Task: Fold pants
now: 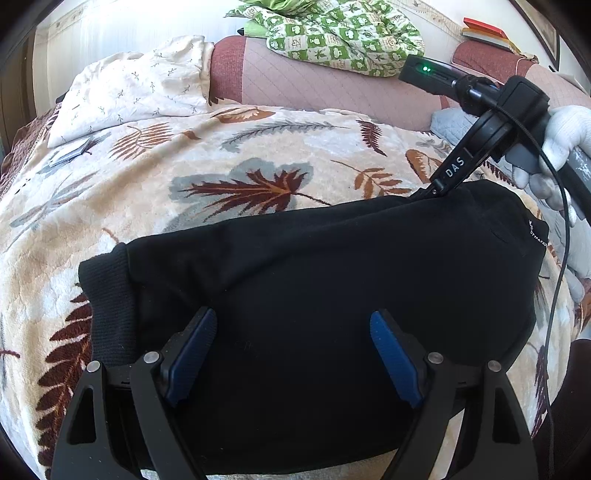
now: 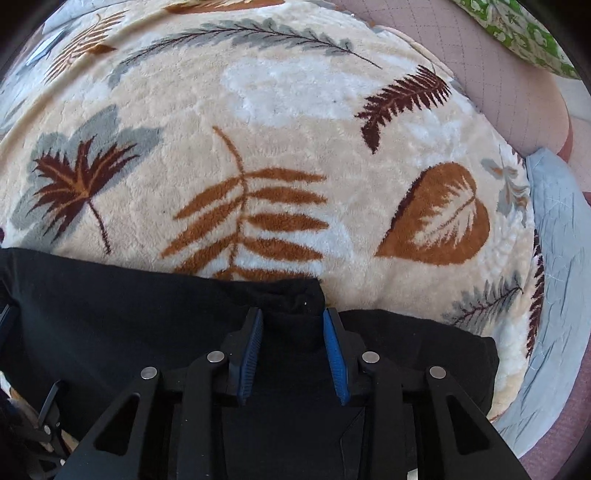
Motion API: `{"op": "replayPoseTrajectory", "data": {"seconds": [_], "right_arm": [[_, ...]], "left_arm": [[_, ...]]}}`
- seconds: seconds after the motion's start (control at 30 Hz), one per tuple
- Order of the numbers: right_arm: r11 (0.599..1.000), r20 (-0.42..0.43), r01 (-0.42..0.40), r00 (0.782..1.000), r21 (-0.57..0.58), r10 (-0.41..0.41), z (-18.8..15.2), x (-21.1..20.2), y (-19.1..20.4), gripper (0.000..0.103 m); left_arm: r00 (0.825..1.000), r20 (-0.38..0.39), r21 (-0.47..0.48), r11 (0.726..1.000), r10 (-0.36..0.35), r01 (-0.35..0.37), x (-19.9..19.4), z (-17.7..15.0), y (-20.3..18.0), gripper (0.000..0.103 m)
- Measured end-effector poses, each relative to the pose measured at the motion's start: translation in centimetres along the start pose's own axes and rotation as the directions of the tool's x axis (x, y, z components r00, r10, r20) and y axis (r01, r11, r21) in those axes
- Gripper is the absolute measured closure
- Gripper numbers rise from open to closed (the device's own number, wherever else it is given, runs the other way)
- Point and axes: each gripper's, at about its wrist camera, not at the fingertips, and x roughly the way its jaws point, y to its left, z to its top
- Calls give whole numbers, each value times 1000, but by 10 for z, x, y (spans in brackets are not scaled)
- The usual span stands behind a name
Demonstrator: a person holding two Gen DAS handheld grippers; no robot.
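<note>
**Black pants on the leaf-print blanket, one fold already in them**

Leaf-patterned plush blanket (image 1: 155, 192) covers the bed in front of you, with a cream quilt (image 1: 136, 85) and a green checked cloth (image 1: 343, 33) heaped further back against the pink headboard (image 1: 314, 85). On that blanket, at the near edge, lie the black pants (image 1: 314, 277), bunched into a thick rectangular bundle, ribbed cuff (image 1: 107, 306) out at the left end and a small white label at the right edge.

Your left gripper (image 1: 293, 354) hangs over the middle of the bundle with its blue pads spread wide, holding nothing. Your right gripper (image 2: 293, 350) sits at the far right corner; its pads are part-way closed around a raised ridge of black cloth, but whether they actually pinch it you cannot tell from either view.

Expect soft, limp, fairly thick knit: light in the hand, no stiffness, and likely to sag or slide off itself when lifted by a single layer. The plush underneath will probably drag on it. Take hold at the corners or along the folded edge, gathering every layer between the pads, and keep both ends level so the stack does not skew.
</note>
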Motion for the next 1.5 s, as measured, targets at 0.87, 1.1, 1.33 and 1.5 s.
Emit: {"op": "replayPoseTrajectory", "data": {"seconds": [0.87,1.1,1.33,1.5], "right_arm": [[992,262,18,964,127,-51,25,-20,-12,100],[980,297,-117,953,162,65,8,-44,-31,98],[970,192,-160,974,185,124,-4,8,-17,98],[944,246,-198,960,264,133,13,14,-17,98]], "left_arm": [[1000,2,2,1000,3,-3,0,0,1,19],[1000,2,1,1000,3,-3,0,0,1,19],[1000,2,2,1000,3,-3,0,0,1,19],[1000,24,-17,1000,-19,20,-8,0,4,18]]}}
